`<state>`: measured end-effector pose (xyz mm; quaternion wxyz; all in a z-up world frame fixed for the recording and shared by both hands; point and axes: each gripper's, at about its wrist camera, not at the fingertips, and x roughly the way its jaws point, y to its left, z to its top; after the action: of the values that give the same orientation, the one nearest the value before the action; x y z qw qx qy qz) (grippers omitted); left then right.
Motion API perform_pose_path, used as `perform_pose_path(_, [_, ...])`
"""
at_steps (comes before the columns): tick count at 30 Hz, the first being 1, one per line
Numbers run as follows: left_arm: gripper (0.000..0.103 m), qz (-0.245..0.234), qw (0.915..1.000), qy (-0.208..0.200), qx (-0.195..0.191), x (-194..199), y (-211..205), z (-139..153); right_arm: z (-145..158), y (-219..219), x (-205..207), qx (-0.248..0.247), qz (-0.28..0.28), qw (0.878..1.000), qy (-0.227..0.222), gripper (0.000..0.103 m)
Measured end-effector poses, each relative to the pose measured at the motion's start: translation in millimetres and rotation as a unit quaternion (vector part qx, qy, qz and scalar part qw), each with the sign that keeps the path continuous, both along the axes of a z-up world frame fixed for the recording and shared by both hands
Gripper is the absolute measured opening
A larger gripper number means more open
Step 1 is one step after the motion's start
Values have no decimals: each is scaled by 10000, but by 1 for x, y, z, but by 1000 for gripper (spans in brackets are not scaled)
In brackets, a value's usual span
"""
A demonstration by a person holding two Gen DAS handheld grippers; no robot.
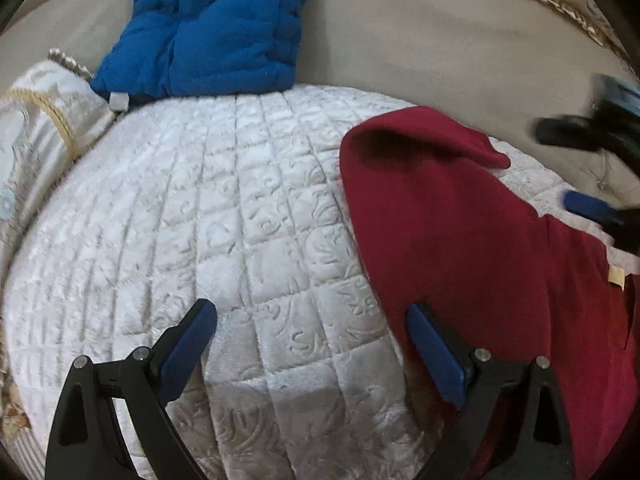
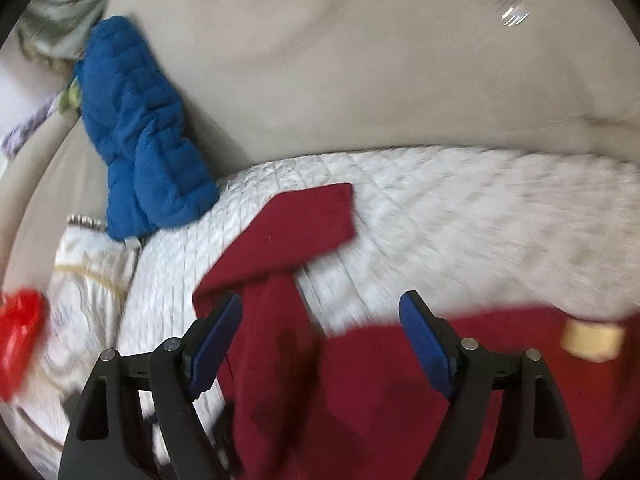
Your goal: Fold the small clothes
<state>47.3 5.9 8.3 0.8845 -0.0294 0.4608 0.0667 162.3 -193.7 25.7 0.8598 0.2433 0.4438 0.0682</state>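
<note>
A plain beige sheet (image 2: 360, 80) covers the bed behind everything else. On it lies a white quilted pad with an embossed square pattern (image 1: 240, 220), which carries the work. A dark red knit garment (image 1: 460, 240) is spread over the pad's right part in the left wrist view, one sleeve folded across it with its cuff end (image 2: 320, 208) lying on the pad. A padded blue quilted garment (image 1: 216, 28) lies bunched at the pad's far edge, partly on the sheet. A cream embroidered cushion with gold cord trim (image 1: 40, 128) sits beside the pad on the left. A small tan label (image 2: 592, 338) shows on the red cloth.

The left gripper (image 1: 312, 320) hovers with jaws wide apart, over the pad at the red garment's edge, pressing nothing. The right gripper (image 2: 320, 312) has its jaws apart too, red fabric lying between them ungripped.
</note>
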Motion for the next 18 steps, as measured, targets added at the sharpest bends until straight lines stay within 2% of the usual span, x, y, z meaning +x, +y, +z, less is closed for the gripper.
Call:
perform_pose_path(2, [101, -14, 10000, -24, -18, 0, 1, 0, -15, 1, 25, 132, -104, 9996, 220, 55])
perform_pose_path(4, [103, -17, 10000, -29, 13, 1, -1, -2, -29, 2, 47, 359, -149, 9985, 383, 37])
perform_pose_path(5, [103, -22, 10000, -30, 19, 2, -1, -3, -34, 4, 54, 428, -134, 9981, 422, 32])
perform_pose_path(6, [103, -23, 10000, -41, 7, 2, -1, -3, -39, 6, 62, 419, -121, 9980, 460, 20])
perform_pose_path(7, [103, -24, 10000, -54, 0, 2, -1, -3, -43, 7, 67, 304, -133, 9984, 450, 3])
perform_pose_path(9, [103, -25, 10000, -83, -8, 2, 0, -3, -40, 11, 70, 6, -159, 9993, 349, 0])
perform_pose_path(12, [101, -16, 9997, -200, -128, -2, 4, 2, -13, 2, 48, 32, -219, 9997, -95, 0])
perform_pose_path(15, [99, -16, 9989, -453, -155, -15, 8, 18, 30, -17, 2, 4, -132, 9980, -618, 0])
perform_pose_path(18, [99, -49, 9971, -729, -213, -32, 8, 41, 76, -50, -74, -191, -239, 9935, -1092, 0])
